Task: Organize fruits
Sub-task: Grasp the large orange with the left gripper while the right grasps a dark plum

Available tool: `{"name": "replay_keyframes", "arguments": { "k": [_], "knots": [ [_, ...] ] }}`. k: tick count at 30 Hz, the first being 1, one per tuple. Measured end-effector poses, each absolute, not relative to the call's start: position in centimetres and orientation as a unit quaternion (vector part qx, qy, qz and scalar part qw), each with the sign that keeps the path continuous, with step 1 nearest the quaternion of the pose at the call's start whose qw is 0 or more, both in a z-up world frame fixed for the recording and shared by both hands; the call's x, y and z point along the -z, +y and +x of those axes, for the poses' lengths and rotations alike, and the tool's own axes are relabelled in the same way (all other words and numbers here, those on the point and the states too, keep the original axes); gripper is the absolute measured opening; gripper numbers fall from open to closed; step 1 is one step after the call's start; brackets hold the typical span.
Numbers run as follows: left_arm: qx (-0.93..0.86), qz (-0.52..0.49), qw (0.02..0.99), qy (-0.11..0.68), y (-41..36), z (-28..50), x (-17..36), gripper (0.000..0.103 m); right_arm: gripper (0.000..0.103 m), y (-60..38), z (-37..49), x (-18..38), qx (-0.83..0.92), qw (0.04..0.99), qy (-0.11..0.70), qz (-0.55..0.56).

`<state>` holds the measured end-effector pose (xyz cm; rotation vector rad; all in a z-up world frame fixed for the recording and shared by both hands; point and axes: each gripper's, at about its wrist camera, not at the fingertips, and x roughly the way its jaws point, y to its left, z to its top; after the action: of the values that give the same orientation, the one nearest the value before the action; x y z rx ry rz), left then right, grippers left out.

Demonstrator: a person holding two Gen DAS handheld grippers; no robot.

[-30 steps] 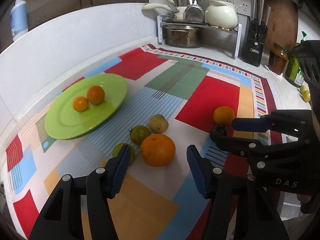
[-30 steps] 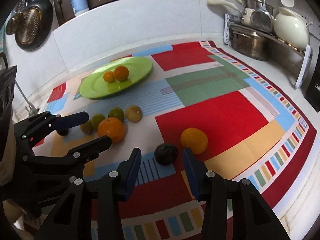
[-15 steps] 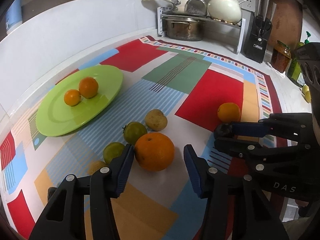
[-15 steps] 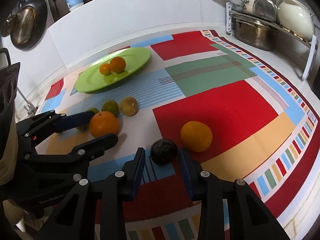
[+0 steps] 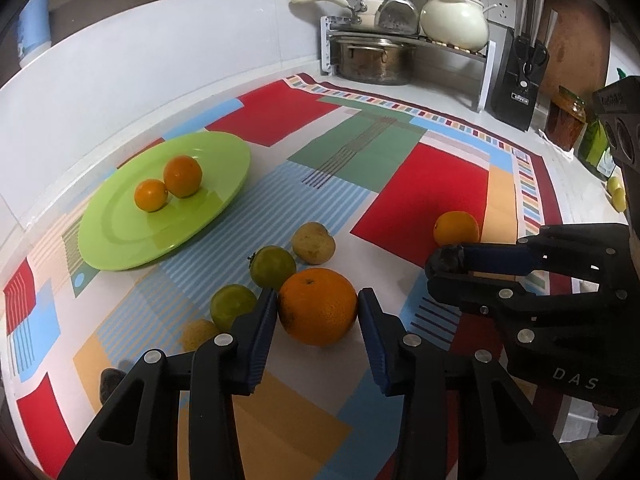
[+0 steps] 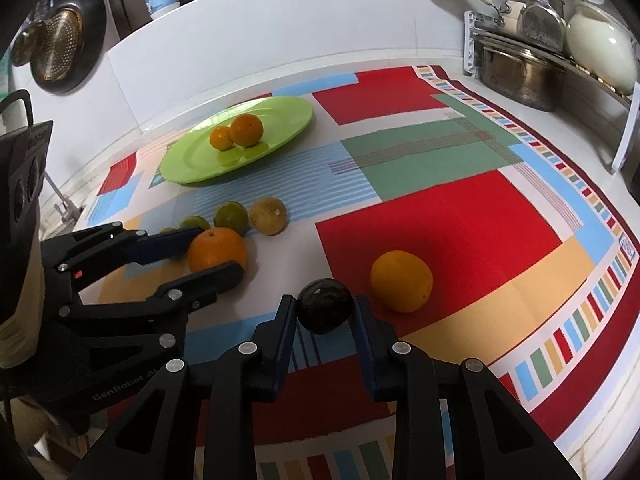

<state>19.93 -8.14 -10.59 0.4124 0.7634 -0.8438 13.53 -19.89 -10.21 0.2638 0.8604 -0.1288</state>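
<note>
While both sets of jaws have just been closing: left hand-held gripper (image 5: 317,312) clamps large round orange (image 5: 317,306), frame centre; right hand-held gripper (image 6: 325,312) grips dark round fruit (image 6: 325,311), lower centre. Both fruits on patterned cloth, ready for lift toward lime-green plate (image 5: 120,240), upper left.

White backsplash (image 5: 168,80), pot rack (image 5: 404,40), knife block (image 5: 520,84)

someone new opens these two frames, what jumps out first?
Both grippers at once: the left gripper has just been closing around a big orange at the front of a fruit cluster, while the right gripper pinches a dark round fruit beside another orange. Behind them, a bright green plate with two small oranges sits on a loud patchwork cloth.
</note>
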Motion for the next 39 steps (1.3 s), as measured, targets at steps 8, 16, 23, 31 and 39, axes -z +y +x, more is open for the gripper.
{"name": "replay_keyframes", "arguments": {
  "k": [8, 16, 23, 31, 39],
  "knots": [
    [0.383, 0.179, 0.836, 0.351, -7.6, 19.3, 8.7, 0.041, 0.03, -19.9, 13.5, 8.4, 0.05, 0.908, 0.399, 0.114],
    [0.364, 0.158, 0.854, 0.337, -6.7, 19.5, 6.2, 0.041, 0.03, -19.6, 14.2, 5.9, 0.024, 0.921, 0.376, 0.099],
    [0.34, 0.142, 0.872, 0.323, -5.5, 20.1, 4.1, 0.041, 0.03, -19.2, 15.7, 3.6, -0.004, 0.931, 0.353, 0.09],
    [0.313, 0.125, 0.888, 0.314, -4.0, 22.4, 2.5, 0.041, 0.03, -18.3, 19.1, 1.9, -0.041, 0.936, 0.34, 0.084],
    [0.298, 0.113, 0.895, 0.312, -2.8, 26.0, 1.3, 0.041, 0.03, -17.0, 23.1, 0.2, -0.068, 0.939, 0.329, 0.067]
  ]
}}
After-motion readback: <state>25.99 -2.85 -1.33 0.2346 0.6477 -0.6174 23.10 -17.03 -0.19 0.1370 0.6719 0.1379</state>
